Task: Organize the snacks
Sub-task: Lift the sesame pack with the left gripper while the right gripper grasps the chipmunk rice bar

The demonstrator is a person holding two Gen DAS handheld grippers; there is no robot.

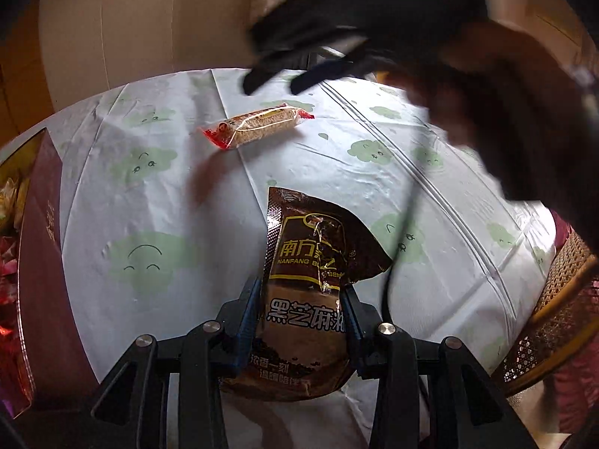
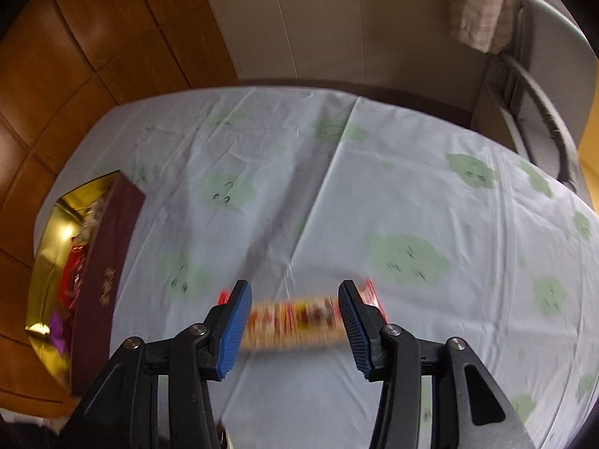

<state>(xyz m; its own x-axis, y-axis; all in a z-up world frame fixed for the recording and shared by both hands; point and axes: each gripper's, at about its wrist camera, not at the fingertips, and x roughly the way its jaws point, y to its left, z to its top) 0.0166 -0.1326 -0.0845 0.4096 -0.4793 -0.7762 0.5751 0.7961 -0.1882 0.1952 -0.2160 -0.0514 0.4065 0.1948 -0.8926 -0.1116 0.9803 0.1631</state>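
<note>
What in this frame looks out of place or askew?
Nothing looks spilled or damaged. The left hand-held gripper is shut on the brown sesame-paste sachet, whose top corner folds sideways. The right hand-held gripper is open over the red-and-yellow snack bar, which lies alone on the tablecloth, outside the maroon box.

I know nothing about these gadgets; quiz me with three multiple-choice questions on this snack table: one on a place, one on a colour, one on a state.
1. Where does the maroon box sit?
A. left table edge
B. table centre
C. on the chair

2. What colour is the packet in the left gripper?
A. green
B. brown
C. white

3. The right gripper is:
A. clamped on a cup
B. open around the red-ended snack bar
C. out of sight

Answers: 1 A, it lies at the tablecloth's left edge; 2 B, brown wrapper; 3 B, the fingers stand apart beside the bar.
</note>
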